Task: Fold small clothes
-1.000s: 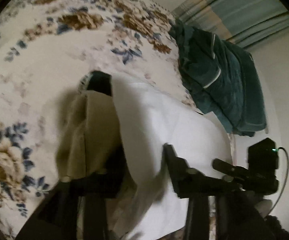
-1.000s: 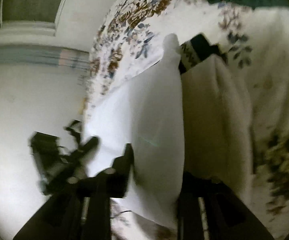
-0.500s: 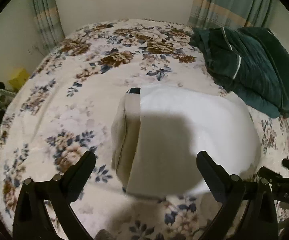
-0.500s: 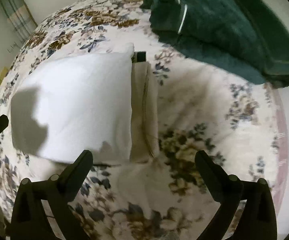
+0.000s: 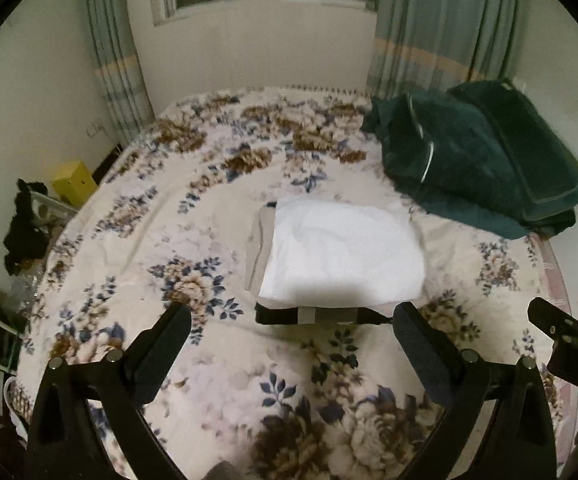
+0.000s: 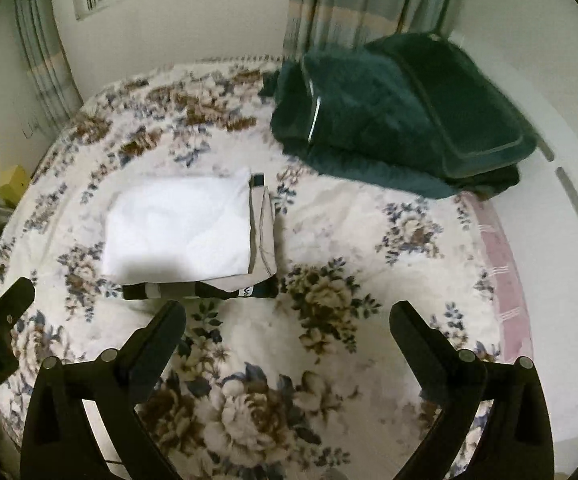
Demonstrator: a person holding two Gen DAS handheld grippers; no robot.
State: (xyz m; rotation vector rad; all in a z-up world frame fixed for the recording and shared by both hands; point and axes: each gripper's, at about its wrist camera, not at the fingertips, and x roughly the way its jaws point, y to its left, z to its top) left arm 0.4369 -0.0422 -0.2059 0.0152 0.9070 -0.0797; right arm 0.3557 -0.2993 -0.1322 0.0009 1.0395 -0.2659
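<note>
A folded garment lies flat on the flowered bedspread (image 5: 217, 380), white face (image 5: 345, 256) up, with a beige layer (image 5: 259, 248) showing along one side and a black waistband (image 5: 317, 315) at its near edge. In the right wrist view the same white garment (image 6: 181, 224) sits left of centre, its beige edge (image 6: 263, 236) to the right. My left gripper (image 5: 291, 326) hangs above the bed on the near side of the garment, open and empty. My right gripper (image 6: 287, 322) is also raised over the bedspread (image 6: 329, 360), open and empty.
A dark green blanket (image 5: 477, 160) is piled at the far right of the bed, also seen as the green pile (image 6: 401, 120). Curtains and a window stand behind. A yellow box (image 5: 75, 182) and dark clutter (image 5: 25, 224) sit off the bed's left side.
Both grippers let go of the white garment, opened wide and rose back from the bed. The garment, held up a second ago, now lies folded flat.
</note>
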